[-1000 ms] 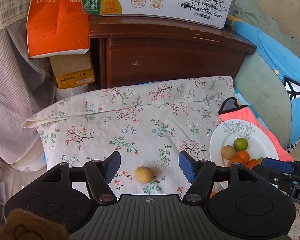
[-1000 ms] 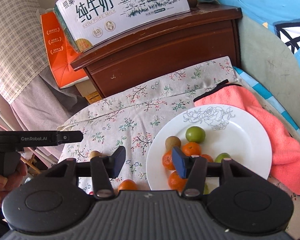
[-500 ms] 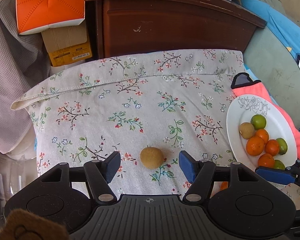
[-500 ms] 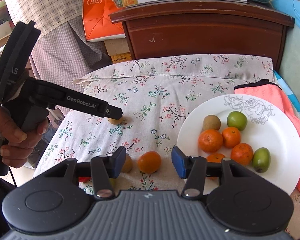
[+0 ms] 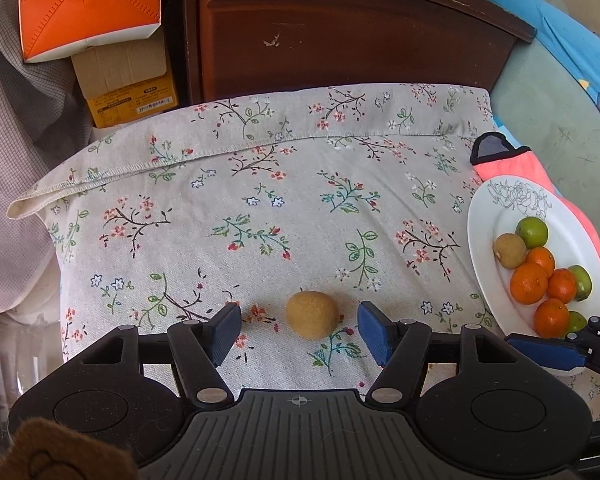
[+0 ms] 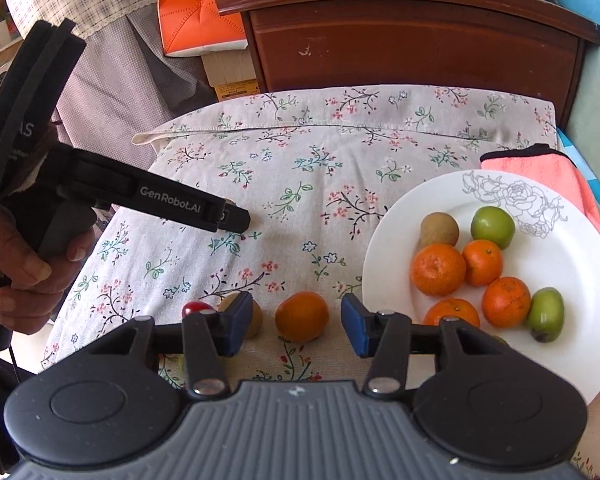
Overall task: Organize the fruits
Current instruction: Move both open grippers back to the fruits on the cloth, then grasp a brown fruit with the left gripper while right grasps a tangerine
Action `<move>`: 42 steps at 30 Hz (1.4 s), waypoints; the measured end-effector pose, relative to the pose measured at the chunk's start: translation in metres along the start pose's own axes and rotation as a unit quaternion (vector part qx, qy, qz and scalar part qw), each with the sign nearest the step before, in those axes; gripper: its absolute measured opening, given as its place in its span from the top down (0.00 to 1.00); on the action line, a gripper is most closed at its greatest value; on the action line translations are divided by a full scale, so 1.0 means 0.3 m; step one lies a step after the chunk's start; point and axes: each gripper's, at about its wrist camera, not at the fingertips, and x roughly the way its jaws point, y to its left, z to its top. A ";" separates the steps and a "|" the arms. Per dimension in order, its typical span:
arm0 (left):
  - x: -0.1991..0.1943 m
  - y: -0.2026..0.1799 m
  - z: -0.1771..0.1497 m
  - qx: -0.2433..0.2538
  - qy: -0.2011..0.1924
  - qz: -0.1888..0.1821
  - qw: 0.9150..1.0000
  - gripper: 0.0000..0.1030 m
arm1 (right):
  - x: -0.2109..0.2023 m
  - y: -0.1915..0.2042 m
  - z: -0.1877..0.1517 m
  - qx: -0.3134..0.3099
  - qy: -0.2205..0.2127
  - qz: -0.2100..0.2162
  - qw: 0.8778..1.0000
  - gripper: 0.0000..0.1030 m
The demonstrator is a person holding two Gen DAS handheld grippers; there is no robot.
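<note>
While both grippers are lowered over loose fruit on the floral cloth (image 5: pixel 260 184), the pick-up step is judged to be in hand: two fruits lined up, neither yet gripped. The left gripper (image 5: pixel 299 326) is held about half open w/ the tan fruit (image 5: pixel 311 314) lying between its blue pads, a clear gap on each side, nothing held. The right gripper (image 6: pixel 292 322) is set around a loose mandarin (image 6: pixel 302 315); its jaws have just been closing, but the pads are not yet seen to press on it, so nothing is gripped there either.

Most fruit is already on the white plate (image 6: pixel 560 364) at the cloth's right edge: mandarins, green fruits and one brown one. Approx. four pieces are left outside it.

Next move, as judged: each gripper to be closed gently on its fruit, lifted, then carried to a bare part of the plate. Round fruit on soft cloth may roll if nudged by one pad first, so centring is called for.

Obstacles: a brown fruit (image 6: pixel 255 320) sits just beside the right gripper's left pad, partly hidden by it, and a red fruit (image 6: pixel 194 308) is near that; either could be knocked. The right gripper's tip (image 5: pixel 548 350) is seen low in the left view, near the plate, so the two paths may cross. A pink towel (image 6: pixel 540 164) lies under the plate's far side, and a wooden cabinet (image 5: pixel 352 40) stands behind, well apart.
</note>
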 end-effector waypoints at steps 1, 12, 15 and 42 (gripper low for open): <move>0.001 -0.002 -0.001 0.004 -0.002 0.001 1.000 0.38 | 0.001 -0.002 0.002 0.003 -0.001 0.000 1.000 0.54; 0.011 -0.011 -0.012 0.028 -0.019 0.004 0.999 0.41 | 0.025 -0.020 0.012 0.025 0.019 -0.007 0.999 0.64; 0.014 -0.017 -0.014 0.034 -0.021 0.005 0.999 0.41 | 0.024 -0.017 0.012 0.023 0.021 -0.005 0.999 0.64; -0.016 -0.035 -0.021 0.027 -0.052 0.005 0.998 0.74 | 0.012 -0.012 0.010 0.020 0.011 -0.016 1.000 0.70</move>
